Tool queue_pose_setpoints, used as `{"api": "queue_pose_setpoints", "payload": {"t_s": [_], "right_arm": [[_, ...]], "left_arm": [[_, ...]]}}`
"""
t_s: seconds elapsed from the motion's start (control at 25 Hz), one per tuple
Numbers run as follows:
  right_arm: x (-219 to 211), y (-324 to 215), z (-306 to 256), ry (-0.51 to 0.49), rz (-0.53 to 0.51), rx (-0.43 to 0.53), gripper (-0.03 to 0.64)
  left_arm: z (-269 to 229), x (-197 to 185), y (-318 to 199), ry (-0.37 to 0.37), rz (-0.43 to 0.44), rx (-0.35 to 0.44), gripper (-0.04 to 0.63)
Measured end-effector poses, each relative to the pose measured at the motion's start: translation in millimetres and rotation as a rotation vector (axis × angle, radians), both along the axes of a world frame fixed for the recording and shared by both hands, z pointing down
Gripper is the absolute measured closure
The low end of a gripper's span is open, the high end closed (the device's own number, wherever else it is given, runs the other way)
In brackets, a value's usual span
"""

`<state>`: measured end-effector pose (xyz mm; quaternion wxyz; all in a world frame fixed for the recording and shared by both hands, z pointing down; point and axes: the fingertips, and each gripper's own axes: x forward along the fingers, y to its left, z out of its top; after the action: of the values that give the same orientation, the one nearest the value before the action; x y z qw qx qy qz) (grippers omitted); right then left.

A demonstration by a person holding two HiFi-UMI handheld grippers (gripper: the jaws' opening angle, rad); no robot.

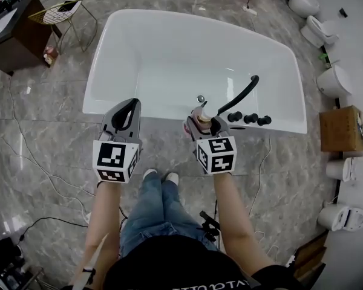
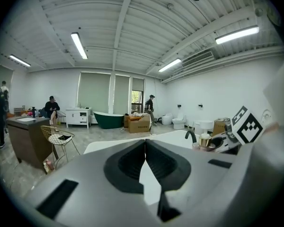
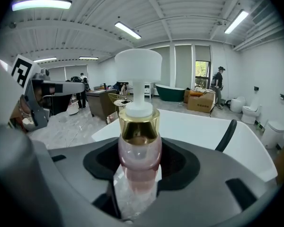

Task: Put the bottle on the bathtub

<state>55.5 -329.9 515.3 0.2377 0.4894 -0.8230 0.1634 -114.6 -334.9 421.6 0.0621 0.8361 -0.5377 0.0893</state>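
Note:
A pink pump bottle (image 3: 138,160) with a gold collar and white pump head stands upright between the jaws of my right gripper (image 3: 139,174), which is shut on it. In the head view the bottle (image 1: 201,119) and right gripper (image 1: 204,123) hover at the near rim of the white bathtub (image 1: 169,23), just left of the black faucet (image 1: 241,95). My left gripper (image 1: 126,112) is shut and empty, held over the same near rim further left. In the left gripper view the jaws of the left gripper (image 2: 145,162) meet, with the bathtub (image 2: 175,137) beyond.
Black tap knobs (image 1: 249,118) sit on the tub rim right of the faucet. A gold wire chair (image 1: 59,14) and dark desk (image 1: 12,35) stand at far left. Toilets (image 1: 334,80) and a cardboard box (image 1: 340,128) line the right wall. Cables cross the marble floor. People stand far off.

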Motion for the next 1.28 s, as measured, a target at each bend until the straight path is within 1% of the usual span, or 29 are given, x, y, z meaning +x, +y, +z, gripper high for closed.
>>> {"api": "queue_pose_setpoints", "payload": {"t_s": [0.28, 0.52, 0.92, 1.12, 1.28], "right_arm": [[-10.6, -37.6, 55.3, 0.010, 0.056, -0.090, 0.390], [-9.8, -63.2, 100.6, -0.003, 0.130, -0.142, 0.390], [-1.5, -91.7, 134.2, 0.033, 0.190, -0.137, 0.390], [0.7, -96.3, 149.0, 0.053, 0.191, -0.143, 0.391], [2.8, -99.2, 152.3, 0.038, 0.203, -0.115, 0.390]], "left_arm": [[23.6, -13.0, -17.8, -0.010, 0.021, -0.041, 0.583], [49.9, -28.4, -23.3, -0.018, 0.002, -0.089, 0.583], [77.0, -40.5, -22.2, -0.023, -0.007, -0.136, 0.583], [93.6, -40.6, -16.2, -0.030, 0.002, -0.167, 0.584], [99.6, -40.2, -13.3, -0.030, 0.002, -0.176, 0.584]]}}
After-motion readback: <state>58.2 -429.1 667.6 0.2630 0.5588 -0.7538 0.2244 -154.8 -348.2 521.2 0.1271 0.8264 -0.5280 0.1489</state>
